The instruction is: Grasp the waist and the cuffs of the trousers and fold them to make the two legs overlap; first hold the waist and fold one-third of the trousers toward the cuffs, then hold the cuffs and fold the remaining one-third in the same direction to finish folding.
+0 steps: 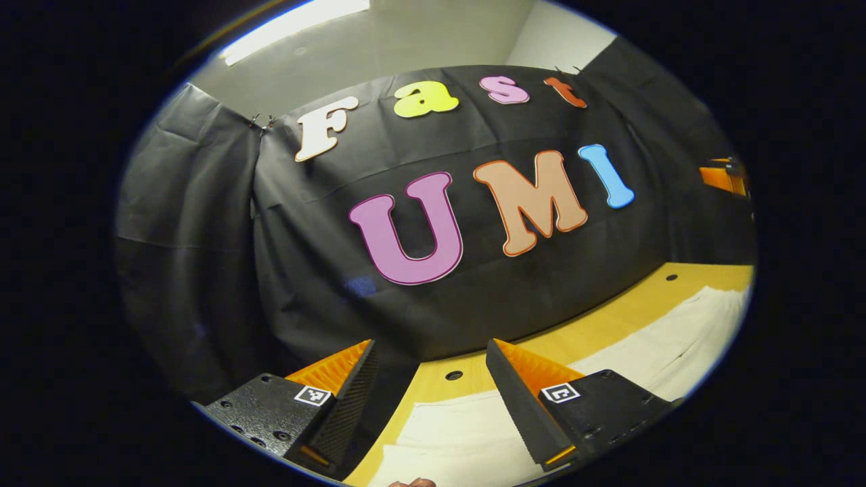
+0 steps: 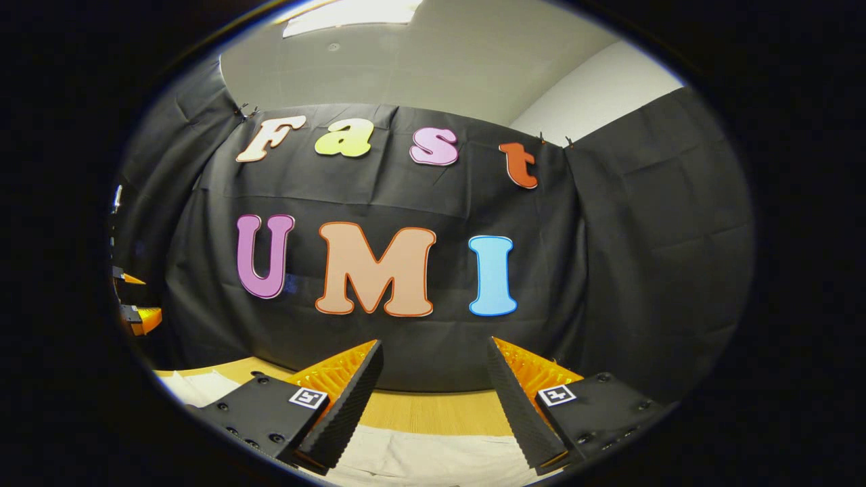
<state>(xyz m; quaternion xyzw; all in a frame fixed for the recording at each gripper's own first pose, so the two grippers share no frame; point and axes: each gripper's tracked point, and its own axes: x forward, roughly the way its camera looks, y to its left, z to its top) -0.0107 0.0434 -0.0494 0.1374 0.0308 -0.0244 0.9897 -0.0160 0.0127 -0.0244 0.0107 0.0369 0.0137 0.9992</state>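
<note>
- Two grippers are hovering above the table [image 1: 612, 318], both facing the booth wall and neither touching anything.
- Left gripper [image 1: 429, 355] is showing its fingers spread apart with nothing between them; right gripper [image 2: 435, 355] is likewise gaping wide and empty.
- Pale trousers [image 1: 676, 338] are lying flat on the wooden table, below and in front of both grippers — in the right gripper view the cloth [image 2: 433, 456] is sitting just under the fingers.
- Fabric is looking soft, light and limp, so it is likely going to sag and drag; pinching the waistband edge and the cuff hems, where layers stack thicker, seems the safest hold.
</note>
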